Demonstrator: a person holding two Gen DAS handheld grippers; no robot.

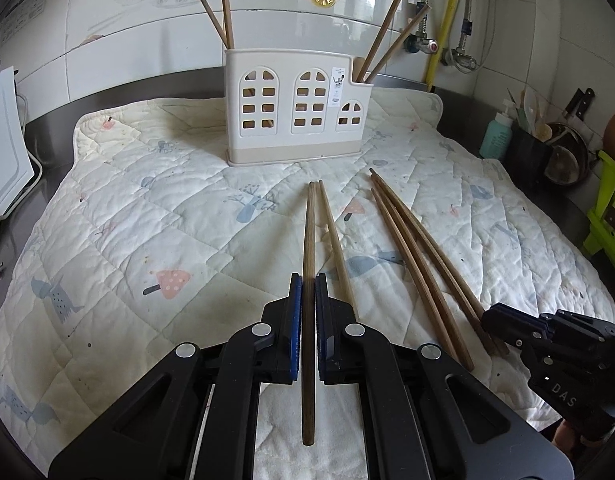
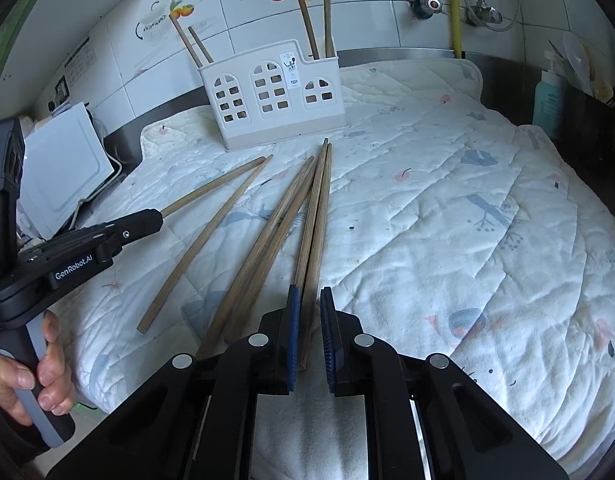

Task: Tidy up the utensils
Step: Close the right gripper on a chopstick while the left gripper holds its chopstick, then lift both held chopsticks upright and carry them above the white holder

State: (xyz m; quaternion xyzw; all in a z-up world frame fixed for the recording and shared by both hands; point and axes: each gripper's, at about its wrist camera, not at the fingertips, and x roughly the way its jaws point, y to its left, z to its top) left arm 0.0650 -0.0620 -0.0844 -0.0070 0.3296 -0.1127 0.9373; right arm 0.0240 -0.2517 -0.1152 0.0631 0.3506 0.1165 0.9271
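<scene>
**Both grippers closed on chopsticks, holder part filled**

- Left gripper (image 1: 308, 280): the jaws are clamped on one chopstick (image 1: 308, 236). The blue pads pinch it partway along. The thin end points ahead toward the holder (image 1: 295, 100), and the butt runs back between the gripper's arms. From the right wrist view this stick looks lifted at the gripped end, though its far tip is low over the quilt (image 1: 155, 208).
- Your left hand (image 2: 27, 372) is wrapped round that gripper's handle at the quilt's near left edge.
- Right gripper (image 2: 310, 296): the jaws are drawn in around a pair (image 2: 317, 216) of sticks lying side by side on the quilt. The left pad sits against them. Whether the right pad touches is hard to tell, as a thin dark line shows there. The grip is near the butt ends, and the tips point at the holder.
- Loose sticks: one single (image 1: 335, 240) lies just right of the held one, their far ends nearly meeting. Two more (image 2: 263, 248) lie between that single and the right pair, fanned out and converging toward the holder.
- The holder is cream and house-shaped with window cutouts. It stands upright at the far side of the quilt, close to the tiled wall. Two sticks lean out of its left end and two out of the lower right end.
- At the right edge of the counter are a teal bottle (image 1: 496, 136) and a dark tub of other utensils.
</scene>
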